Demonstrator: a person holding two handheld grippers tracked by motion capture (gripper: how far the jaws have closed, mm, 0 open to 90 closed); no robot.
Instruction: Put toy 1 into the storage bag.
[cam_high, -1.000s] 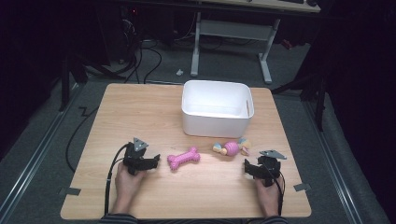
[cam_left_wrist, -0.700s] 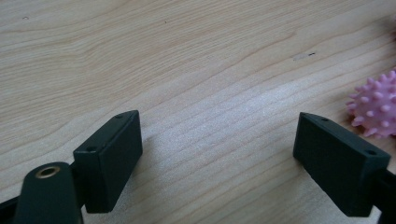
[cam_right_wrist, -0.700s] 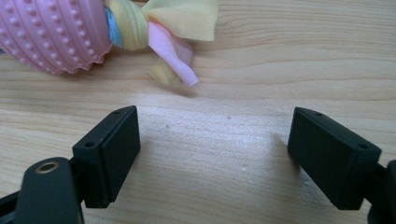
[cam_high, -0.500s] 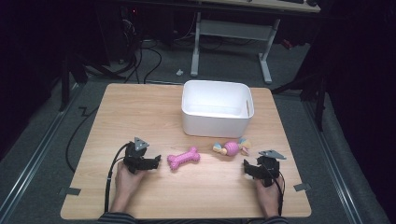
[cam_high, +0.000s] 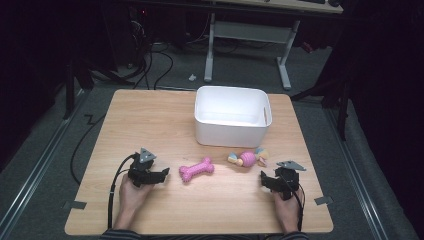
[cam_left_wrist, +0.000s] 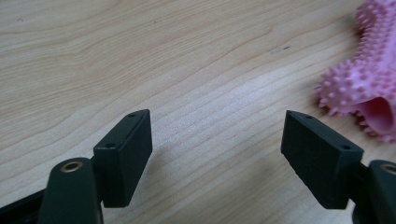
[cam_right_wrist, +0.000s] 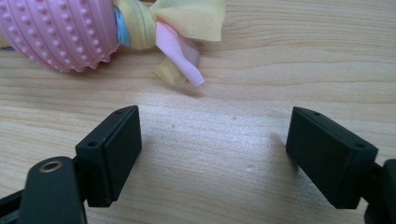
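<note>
Bone toy (cam_high: 196, 170) lies pink on the table (cam_high: 150, 115) just off the left gripper (cam_high: 161, 176), long axis slanting away toward the white bin (cam_high: 232, 116), both grippers' jaws wide, just closing slightly on nothing, the right gripper (cam_high: 264, 181) facing the ball toy (cam_high: 247, 158).

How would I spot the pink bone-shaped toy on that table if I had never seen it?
Find the white bin on the wooden table. Nearer the person and a little left lies the bone toy, just right of the left gripper. Unlike the ball toy with cloth strips, it is all pink, knobby-ended and studded.
</note>
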